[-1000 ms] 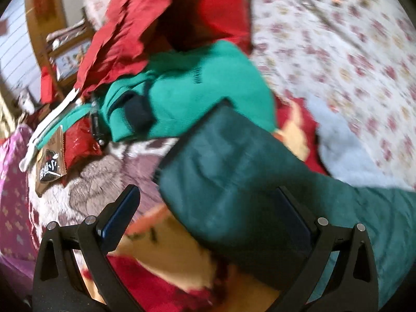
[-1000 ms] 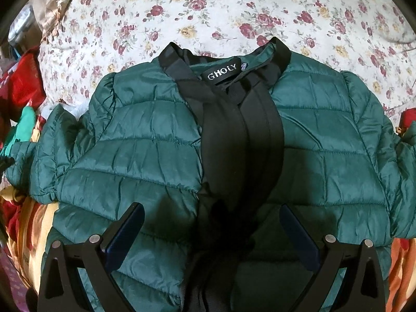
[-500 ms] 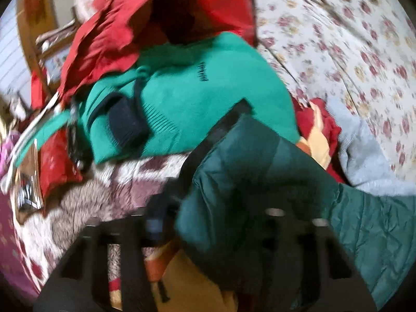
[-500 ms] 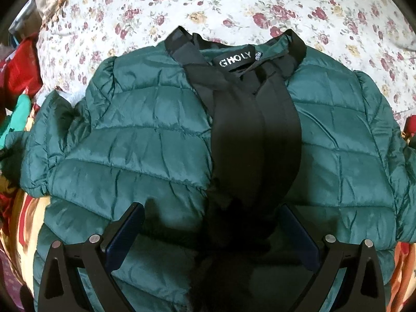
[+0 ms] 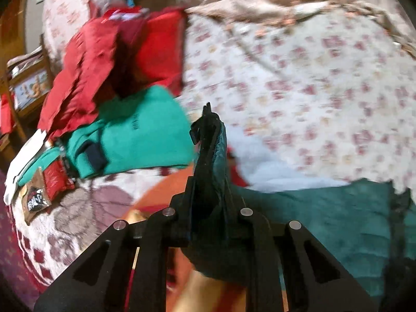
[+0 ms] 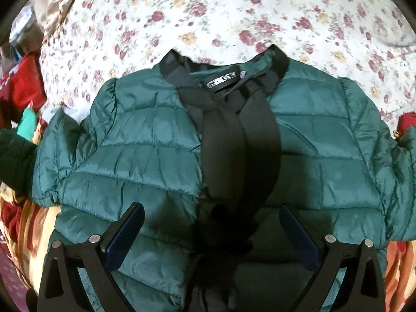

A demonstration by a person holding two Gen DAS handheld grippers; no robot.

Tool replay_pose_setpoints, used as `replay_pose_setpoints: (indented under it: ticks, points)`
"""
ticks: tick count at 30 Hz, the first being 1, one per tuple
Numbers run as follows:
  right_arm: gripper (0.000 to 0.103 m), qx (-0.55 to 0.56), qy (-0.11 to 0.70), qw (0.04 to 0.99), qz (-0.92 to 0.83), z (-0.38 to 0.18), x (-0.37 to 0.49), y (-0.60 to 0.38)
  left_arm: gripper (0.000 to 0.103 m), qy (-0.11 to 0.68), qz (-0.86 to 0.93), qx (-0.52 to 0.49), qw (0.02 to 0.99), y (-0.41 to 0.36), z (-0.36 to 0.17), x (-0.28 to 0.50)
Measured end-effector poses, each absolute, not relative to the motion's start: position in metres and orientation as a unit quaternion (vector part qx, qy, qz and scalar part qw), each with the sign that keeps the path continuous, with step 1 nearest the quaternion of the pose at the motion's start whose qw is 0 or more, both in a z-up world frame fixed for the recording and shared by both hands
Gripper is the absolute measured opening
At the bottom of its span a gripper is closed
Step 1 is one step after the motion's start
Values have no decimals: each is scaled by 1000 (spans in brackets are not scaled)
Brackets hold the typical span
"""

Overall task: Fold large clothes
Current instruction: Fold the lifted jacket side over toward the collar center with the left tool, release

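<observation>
A dark green quilted jacket (image 6: 145, 156) with a black front band and collar label lies face up on the floral bedsheet (image 6: 234, 13). My right gripper (image 6: 212, 231) is open and empty, held above the jacket's lower front. My left gripper (image 5: 208, 182) is shut on the jacket's sleeve cuff (image 5: 210, 140), which stands up pinched between the jaws. The rest of the jacket (image 5: 325, 208) spreads to the right in the left wrist view.
A bright green sweater (image 5: 140, 135) and red clothes (image 5: 104, 59) are piled at the left of the bed. A patterned blanket (image 5: 78, 208) lies below them. A light blue cloth (image 5: 265, 161) lies by the sleeve. Wooden furniture (image 5: 28, 85) stands far left.
My left gripper has closed on the sleeve cuff and lifted it. The right gripper has stayed open and drifted slightly over the jacket.
</observation>
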State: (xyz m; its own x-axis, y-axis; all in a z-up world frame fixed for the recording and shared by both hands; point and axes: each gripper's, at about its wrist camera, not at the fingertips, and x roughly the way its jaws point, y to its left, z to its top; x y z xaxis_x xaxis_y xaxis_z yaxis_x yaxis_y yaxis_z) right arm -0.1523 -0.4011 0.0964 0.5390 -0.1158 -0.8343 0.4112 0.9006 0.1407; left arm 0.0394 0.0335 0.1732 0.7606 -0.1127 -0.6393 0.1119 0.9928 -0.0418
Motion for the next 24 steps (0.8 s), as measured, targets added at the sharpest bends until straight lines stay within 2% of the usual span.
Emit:
replay_pose_setpoints:
  ticks: [11,24]
  points:
    - [103,174,448,859,-177,106,-185,-434,14,307,-191,69,930,-108,207,-46]
    - [103,190,435,853,-215,110,-223,-487,14,325,-310,98,888,-258,188,-108]
